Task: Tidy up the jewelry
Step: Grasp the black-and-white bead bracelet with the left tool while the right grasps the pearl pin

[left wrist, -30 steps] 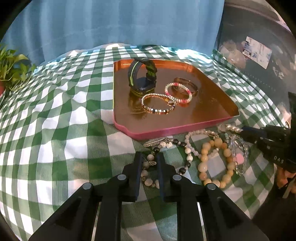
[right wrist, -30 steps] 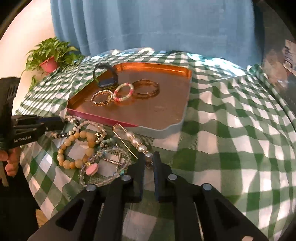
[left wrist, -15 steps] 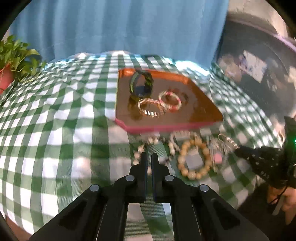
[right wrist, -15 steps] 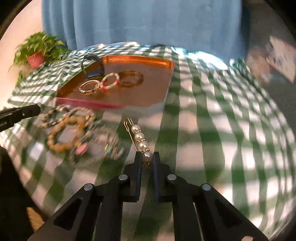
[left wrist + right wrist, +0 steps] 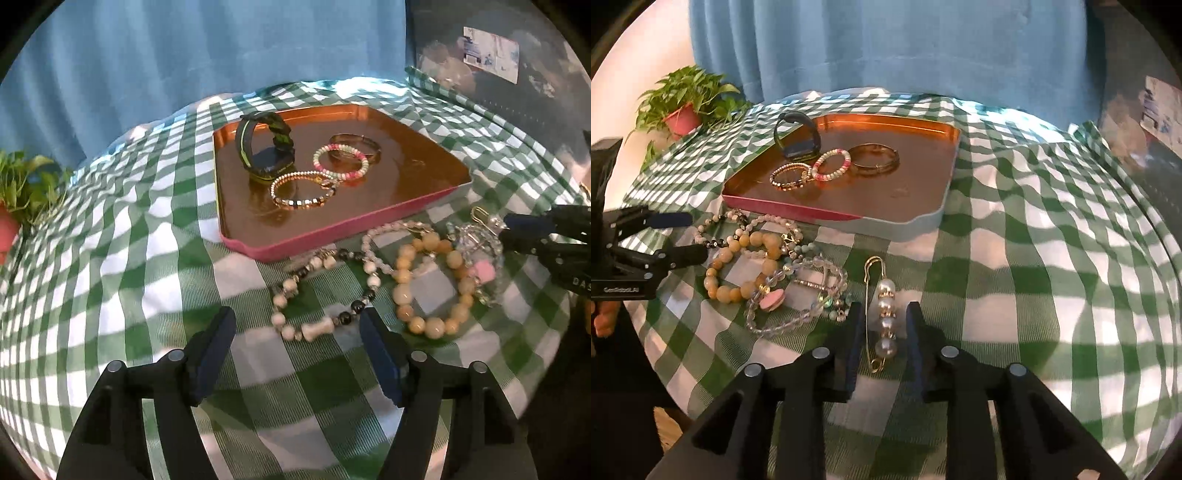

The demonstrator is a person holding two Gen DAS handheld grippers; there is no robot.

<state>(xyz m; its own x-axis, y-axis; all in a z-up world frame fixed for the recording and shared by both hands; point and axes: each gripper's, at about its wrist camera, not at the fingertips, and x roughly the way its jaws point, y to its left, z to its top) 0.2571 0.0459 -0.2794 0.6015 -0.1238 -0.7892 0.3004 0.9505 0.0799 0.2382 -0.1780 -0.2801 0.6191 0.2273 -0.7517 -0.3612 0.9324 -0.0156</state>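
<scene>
My left gripper [image 5: 295, 325] is open and its jaws are still opening. A black-and-white bead bracelet [image 5: 374, 282] lies on the checked cloth just ahead of its fingertips, untouched. The jaws of my right gripper [image 5: 883, 308] are also opening. A gold pin with pearls [image 5: 886, 286] lies flat between them, with gaps on both sides. A copper tray with a pink rim [image 5: 332, 240] holds a black-green watch band [image 5: 264, 147], a gold bracelet [image 5: 301, 192], a pink-white bead bracelet [image 5: 341, 162] and a bronze bangle [image 5: 354, 142]. A yellow bead bracelet [image 5: 402, 295] and a clear crystal bracelet [image 5: 812, 310] lie beside the tray.
A potted plant [image 5: 683, 110] stands at the table's far left corner. A blue curtain [image 5: 886, 44] hangs behind the table. The cloth drops over the table's edge at the near side. A dark cabinet [image 5: 498, 74] stands to the right.
My left gripper has gone from shut to wide open and come nearer the bead bracelet. My right gripper has let go of the pearl pin, which now lies on the cloth.
</scene>
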